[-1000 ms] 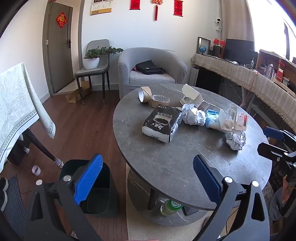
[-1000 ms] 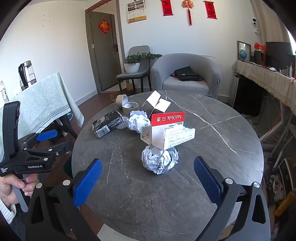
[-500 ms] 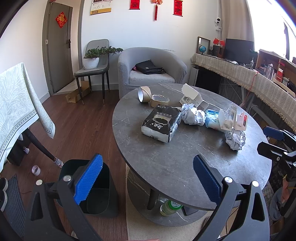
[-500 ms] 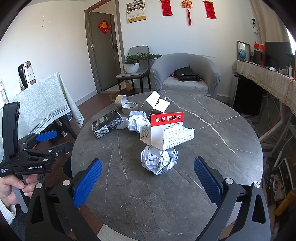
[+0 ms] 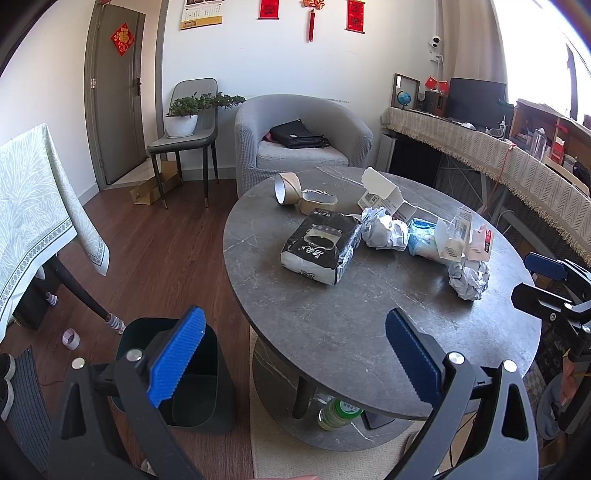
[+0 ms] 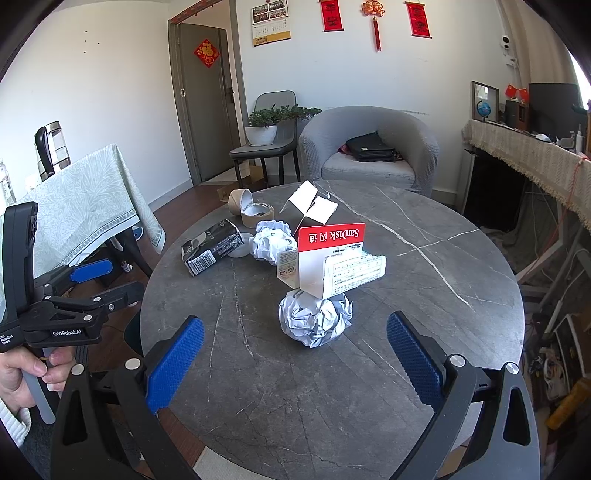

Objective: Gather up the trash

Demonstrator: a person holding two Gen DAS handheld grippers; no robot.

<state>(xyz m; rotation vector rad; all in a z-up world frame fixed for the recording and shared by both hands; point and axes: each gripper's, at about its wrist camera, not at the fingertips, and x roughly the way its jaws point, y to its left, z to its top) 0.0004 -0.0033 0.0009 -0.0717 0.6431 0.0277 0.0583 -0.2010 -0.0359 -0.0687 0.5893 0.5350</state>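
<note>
Evidently nothing is collected yet: the left gripper and right gripper both hover with fingers spread and empty, the bin beside the round table looks empty, and 2 crumpled paper balls, boxes and tape cores lie on top.

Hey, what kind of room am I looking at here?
Most likely a living room in a home: a grey armchair with a black bag on it, a round coffee table strewn with trash, and red decorations on the wall.
</note>
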